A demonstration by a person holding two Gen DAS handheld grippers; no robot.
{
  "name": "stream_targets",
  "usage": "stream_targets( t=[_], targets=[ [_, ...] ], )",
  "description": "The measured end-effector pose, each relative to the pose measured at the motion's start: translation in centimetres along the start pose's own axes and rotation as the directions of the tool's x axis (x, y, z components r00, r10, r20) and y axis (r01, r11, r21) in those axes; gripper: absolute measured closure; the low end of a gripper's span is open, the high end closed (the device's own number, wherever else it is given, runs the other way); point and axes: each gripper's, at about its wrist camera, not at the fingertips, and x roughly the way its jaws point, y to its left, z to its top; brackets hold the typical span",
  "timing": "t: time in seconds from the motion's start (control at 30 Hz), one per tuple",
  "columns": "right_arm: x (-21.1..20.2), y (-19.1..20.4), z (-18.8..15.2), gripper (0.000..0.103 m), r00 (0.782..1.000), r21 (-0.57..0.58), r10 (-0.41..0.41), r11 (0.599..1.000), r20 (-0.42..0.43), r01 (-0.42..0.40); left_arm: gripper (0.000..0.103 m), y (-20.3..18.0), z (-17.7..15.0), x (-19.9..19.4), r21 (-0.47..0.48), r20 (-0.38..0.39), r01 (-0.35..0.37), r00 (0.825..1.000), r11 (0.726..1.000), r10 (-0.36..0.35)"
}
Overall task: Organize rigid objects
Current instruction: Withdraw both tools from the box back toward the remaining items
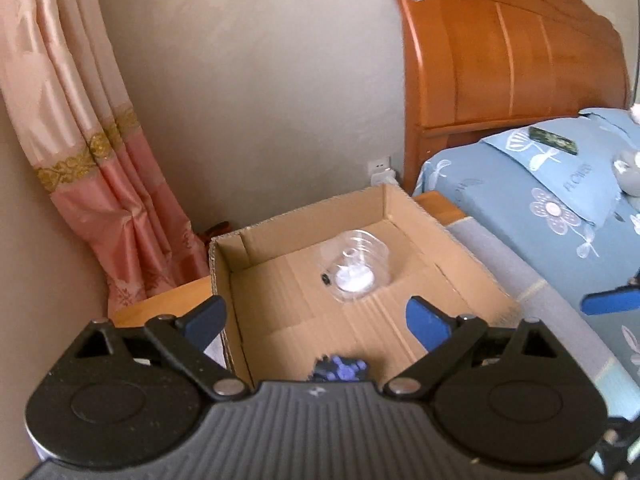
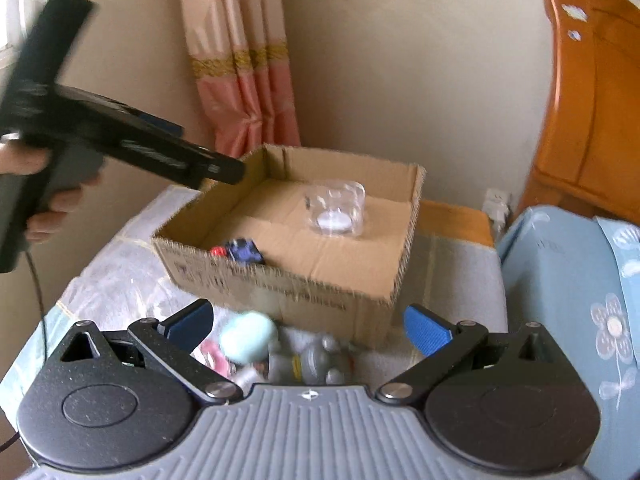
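An open cardboard box (image 1: pixel 400 216) (image 2: pixel 288 284) sits beside the bed. Inside it lie a clear plastic container (image 1: pixel 356 276) (image 2: pixel 336 208) with a white disc and a blue toy (image 1: pixel 340 370) (image 2: pixel 244 252) near the front wall. My left gripper (image 1: pixel 316 318) hangs open over the box, with nothing between its blue pads. My right gripper (image 2: pixel 308 324) is open in front of the box, above a mint-green object (image 2: pixel 248 340), a grey figure toy (image 2: pixel 316 360) and a pink item (image 2: pixel 216 356) that lie on the covered surface.
A hand (image 2: pixel 52 204) grips the left gripper's black body (image 2: pixel 132 140) at the left. A wooden headboard (image 1: pixel 512 48), a blue floral pillow (image 1: pixel 540 184), a pink curtain (image 1: pixel 92 152) and a wall socket (image 1: pixel 380 168) surround the box. A dark flat object (image 1: pixel 554 140) lies on the pillow.
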Motion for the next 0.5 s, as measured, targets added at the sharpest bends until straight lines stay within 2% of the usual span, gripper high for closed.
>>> stream_targets(
  t=[0.13,0.37,0.5],
  targets=[
    [-0.3,0.4,-1.7,0.000,0.999,0.013,-0.037,0.999,-0.010,0.037,0.005,-1.1,-1.7,-2.4,0.005,0.035,-0.015,0.999,1.000,0.015],
    [-0.7,1.7,-5.8,0.000,0.995,0.012,-0.096,0.995,-0.030,0.096,0.001,-2.0,-5.9,-5.5,-0.039,0.075,-0.022,0.997,0.999,0.025],
    [-0.3,2.1,-8.5,0.000,0.992,0.032,-0.106,0.994,-0.073,0.108,0.001,-2.5,-9.5,-6.3,-0.071,0.045,-0.026,0.999,0.997,0.029]
  ],
)
